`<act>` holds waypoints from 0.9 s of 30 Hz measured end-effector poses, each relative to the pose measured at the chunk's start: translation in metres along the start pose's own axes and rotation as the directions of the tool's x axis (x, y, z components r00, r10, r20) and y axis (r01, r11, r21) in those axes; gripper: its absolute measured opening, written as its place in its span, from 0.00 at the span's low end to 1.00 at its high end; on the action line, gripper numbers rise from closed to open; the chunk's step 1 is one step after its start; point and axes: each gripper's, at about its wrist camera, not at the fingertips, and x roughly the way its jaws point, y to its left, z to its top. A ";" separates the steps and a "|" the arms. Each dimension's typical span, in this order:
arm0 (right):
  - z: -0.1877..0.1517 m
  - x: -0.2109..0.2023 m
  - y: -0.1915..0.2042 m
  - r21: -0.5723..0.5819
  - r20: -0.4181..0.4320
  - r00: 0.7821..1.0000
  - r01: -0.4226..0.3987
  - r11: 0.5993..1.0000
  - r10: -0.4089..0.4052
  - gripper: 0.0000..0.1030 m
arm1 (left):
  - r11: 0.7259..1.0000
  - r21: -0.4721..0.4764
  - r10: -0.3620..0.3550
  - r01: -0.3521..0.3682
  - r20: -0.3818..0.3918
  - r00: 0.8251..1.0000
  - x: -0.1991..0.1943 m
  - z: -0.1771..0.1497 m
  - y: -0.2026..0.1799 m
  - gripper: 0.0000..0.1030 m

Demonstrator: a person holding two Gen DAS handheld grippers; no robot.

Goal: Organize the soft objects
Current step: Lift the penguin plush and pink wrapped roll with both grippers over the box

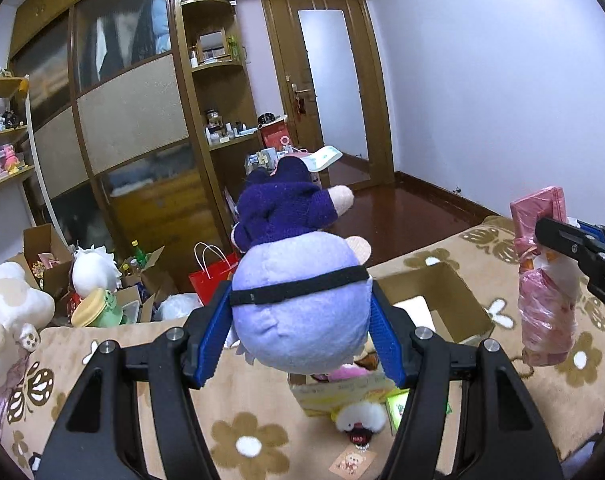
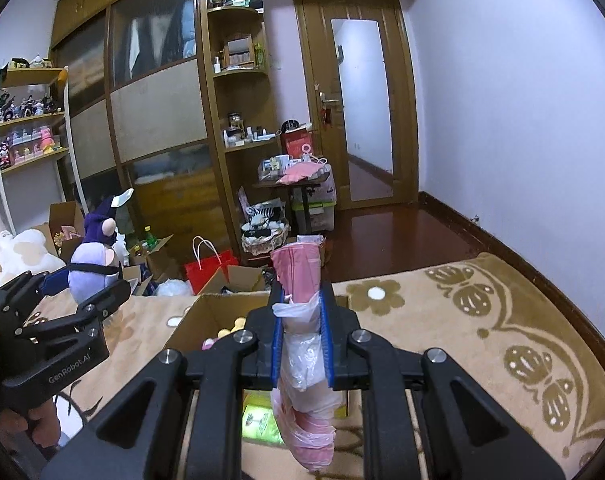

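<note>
Left wrist view: my left gripper (image 1: 300, 336) pinches a lilac plush doll in a dark purple knitted top (image 1: 298, 280) at frame centre, blue pads on both its sides.
Right wrist view: my right gripper (image 2: 302, 340) is pressed together on a pink bundle wrapped in clear plastic (image 2: 304, 360), centre frame.
Below both: an open brown cardboard box (image 2: 190, 320) on the beige flower-patterned blanket (image 2: 462, 320).

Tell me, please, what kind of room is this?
Probably a bedroom at home, used partly for storage. A tall wooden wardrobe fills one wall, shelves hold small figures, and a flower-patterned blanket covers what seems to be a bed.
</note>
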 end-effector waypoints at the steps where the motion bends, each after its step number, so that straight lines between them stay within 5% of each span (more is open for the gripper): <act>1: 0.003 0.003 -0.001 0.000 0.004 1.000 0.001 1.000 -0.001 0.16 | 1.000 0.002 0.002 -0.002 0.002 1.000 0.002 0.001 0.000 0.61; 15: 0.030 0.032 0.002 -0.066 0.055 0.998 0.022 0.998 -0.019 0.16 | 1.000 -0.005 -0.007 0.007 0.014 1.000 0.040 0.019 0.002 0.61; 27: 0.031 0.055 0.005 -0.060 0.036 0.999 -0.003 0.998 0.005 0.16 | 0.997 -0.035 -0.064 0.062 -0.061 0.996 0.085 0.007 0.001 0.61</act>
